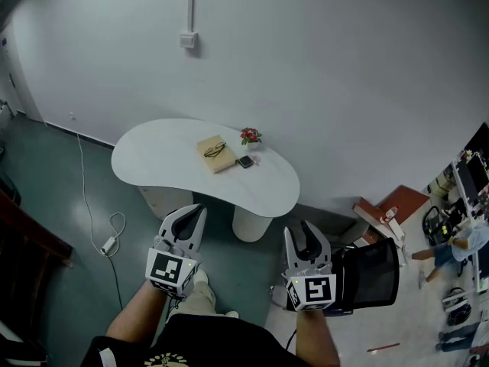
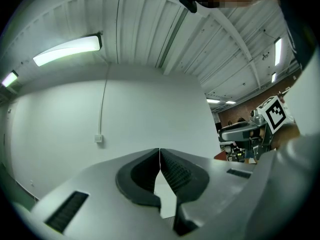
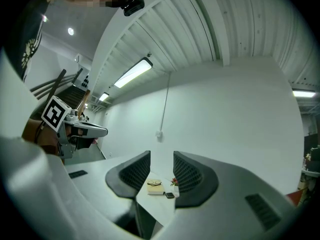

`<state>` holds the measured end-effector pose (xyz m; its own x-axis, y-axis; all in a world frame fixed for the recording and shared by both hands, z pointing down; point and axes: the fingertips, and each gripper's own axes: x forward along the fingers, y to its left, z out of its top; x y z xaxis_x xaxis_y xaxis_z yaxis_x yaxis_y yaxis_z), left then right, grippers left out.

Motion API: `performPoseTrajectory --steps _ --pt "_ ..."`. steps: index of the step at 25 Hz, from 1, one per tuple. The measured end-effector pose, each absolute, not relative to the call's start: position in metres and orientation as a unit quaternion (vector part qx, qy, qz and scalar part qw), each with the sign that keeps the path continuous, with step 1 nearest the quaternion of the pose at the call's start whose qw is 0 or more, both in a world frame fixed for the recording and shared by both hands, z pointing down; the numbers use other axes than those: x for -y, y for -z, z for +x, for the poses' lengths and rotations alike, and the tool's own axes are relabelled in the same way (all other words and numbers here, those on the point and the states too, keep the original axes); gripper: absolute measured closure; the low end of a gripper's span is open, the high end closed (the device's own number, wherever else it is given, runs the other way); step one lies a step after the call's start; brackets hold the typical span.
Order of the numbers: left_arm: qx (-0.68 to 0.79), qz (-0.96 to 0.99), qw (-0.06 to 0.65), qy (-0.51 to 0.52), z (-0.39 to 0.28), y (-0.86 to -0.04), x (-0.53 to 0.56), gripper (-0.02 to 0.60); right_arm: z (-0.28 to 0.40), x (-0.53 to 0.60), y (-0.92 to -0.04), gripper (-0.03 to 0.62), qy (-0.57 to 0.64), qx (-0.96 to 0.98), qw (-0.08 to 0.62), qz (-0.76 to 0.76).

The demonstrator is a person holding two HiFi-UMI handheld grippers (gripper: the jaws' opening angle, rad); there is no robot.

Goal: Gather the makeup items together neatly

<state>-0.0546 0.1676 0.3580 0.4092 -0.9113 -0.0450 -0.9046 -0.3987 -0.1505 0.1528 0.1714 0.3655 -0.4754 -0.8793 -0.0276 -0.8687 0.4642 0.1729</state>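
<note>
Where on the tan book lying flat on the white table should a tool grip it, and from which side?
Probably grip the tan book across its thin edges near the front corner, coming low from the table's near side. It lies flat with glasses on top, and a small dark item crowds its right.

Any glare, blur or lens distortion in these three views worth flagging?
Head view: evenly lit and sharp, wall bowed by the wide lens. Left gripper view: heavy fisheye, dark corners, ceiling light blown out. Right gripper view: same fisheye, strip light bright, book on the table tiny but sharp.
</note>
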Motion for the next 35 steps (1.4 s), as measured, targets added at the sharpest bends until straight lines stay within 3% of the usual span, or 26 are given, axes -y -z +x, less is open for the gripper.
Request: performPoseTrajectory --steps 35 --pt "-0.502 -0.861 0.075 0.037 -0.074 -0.382 0.095 0.558 0.102 0.072 -0.389 0.444 0.06 0.838 0.065 0.538"
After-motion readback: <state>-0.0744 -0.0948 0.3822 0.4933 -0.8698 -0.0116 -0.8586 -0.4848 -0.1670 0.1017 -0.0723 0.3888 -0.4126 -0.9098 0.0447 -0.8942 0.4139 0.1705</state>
